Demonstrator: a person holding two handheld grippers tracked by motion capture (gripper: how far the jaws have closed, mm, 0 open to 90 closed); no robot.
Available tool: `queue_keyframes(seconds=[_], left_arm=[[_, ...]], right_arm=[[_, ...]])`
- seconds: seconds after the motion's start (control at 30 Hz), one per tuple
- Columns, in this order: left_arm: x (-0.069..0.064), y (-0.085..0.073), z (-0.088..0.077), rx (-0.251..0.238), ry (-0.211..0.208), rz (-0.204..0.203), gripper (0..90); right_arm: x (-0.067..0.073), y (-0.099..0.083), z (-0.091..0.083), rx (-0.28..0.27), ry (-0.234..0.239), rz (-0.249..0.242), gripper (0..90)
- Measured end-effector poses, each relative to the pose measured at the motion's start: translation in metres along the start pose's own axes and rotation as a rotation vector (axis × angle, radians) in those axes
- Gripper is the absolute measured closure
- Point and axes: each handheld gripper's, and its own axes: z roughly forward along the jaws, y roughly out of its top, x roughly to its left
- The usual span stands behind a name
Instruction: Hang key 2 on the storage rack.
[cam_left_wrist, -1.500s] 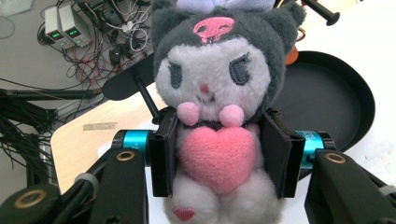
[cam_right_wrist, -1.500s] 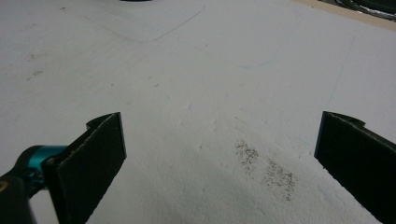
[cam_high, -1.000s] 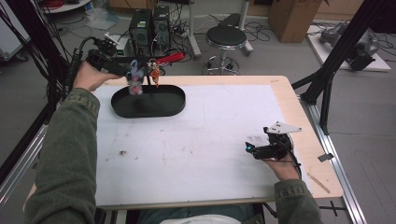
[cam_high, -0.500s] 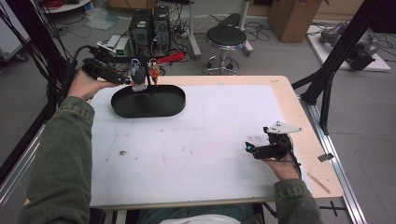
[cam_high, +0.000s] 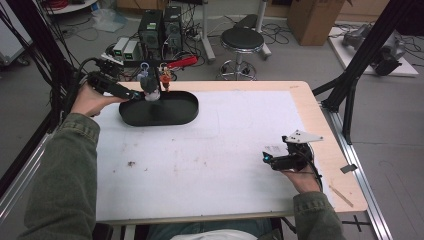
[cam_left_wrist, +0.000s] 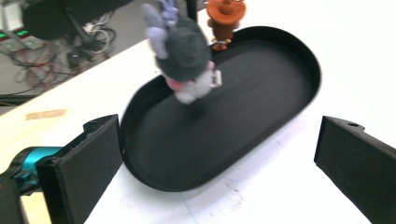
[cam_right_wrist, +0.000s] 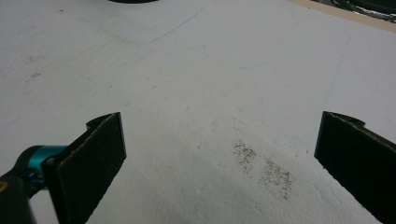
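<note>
From above, my left hand-held gripper (cam_high: 131, 95) sits at the near-left rim of the black oval tray (cam_high: 175, 112) at the far left of the desk (cam_high: 210, 150), with the grey plush toy (cam_high: 150, 86) just past it over the tray. My right hand-held gripper (cam_high: 270, 159) rests near the desk's right edge.

In the left gripper view, my jaws have just been opening and stand spread, nothing between them; the plush toy (cam_left_wrist: 184, 56) is blurred above the tray (cam_left_wrist: 261, 116), an orange figure (cam_left_wrist: 224, 18) behind it.

In the right gripper view, my jaws are spread over bare desk (cam_right_wrist: 210, 84).
</note>
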Motion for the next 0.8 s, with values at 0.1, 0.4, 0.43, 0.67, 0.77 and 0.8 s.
queue_keyframes(seconds=[0.1,0.4,0.43,0.67,0.77,0.8], left_arm=[[-0.001,-0.005,-0.001,-0.001,0.004,-0.003,1.7],[-0.01,-0.023,-0.006,-0.034,0.008,0.034,1.7],[-0.011,-0.025,-0.005,-0.031,0.008,0.041,1.7],[-0.02,-0.036,-0.003,-0.039,0.005,0.086,1.7],[-0.023,-0.041,-0.003,-0.043,0.008,0.087,1.7],[-0.024,-0.044,-0.002,-0.04,0.01,0.087,1.7]], right_arm=[[0.0,0.0,0.0,-0.002,0.002,0.007,1.0],[0.0,0.002,0.0,-0.015,0.002,0.003,1.0],[0.001,0.002,0.0,-0.014,0.001,0.003,1.0],[0.003,0.002,-0.002,-0.013,-0.001,0.008,1.0],[0.002,0.002,-0.002,-0.014,-0.002,0.004,1.0],[0.001,0.002,-0.002,-0.015,0.0,0.002,1.0]])
